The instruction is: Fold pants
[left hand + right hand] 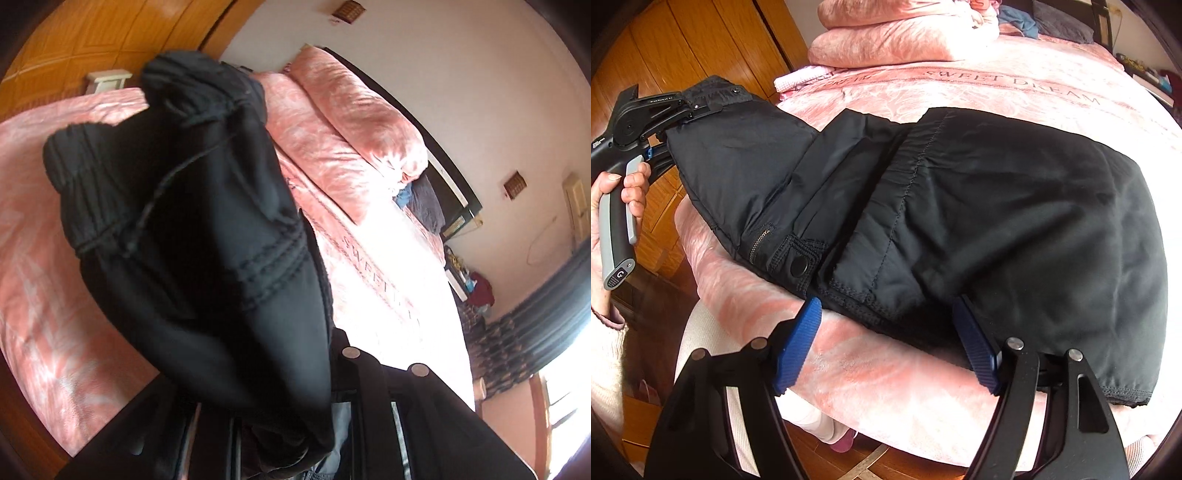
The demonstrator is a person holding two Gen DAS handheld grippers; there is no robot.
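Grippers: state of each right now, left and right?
Left gripper: closed on one end of the black pants, lifting it off the bed.
Right gripper: open, holding nothing, fingers at the pants' near edge.

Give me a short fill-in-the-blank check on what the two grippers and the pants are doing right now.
1. The left gripper is shut on one end of the black ____.
2. The right gripper has its blue pads ____, gripping nothing.
3. The pants lie on a ____ bedspread.
4. The words on the bedspread read SWEET ____.

Missing words: pants; open; pink; DREAM
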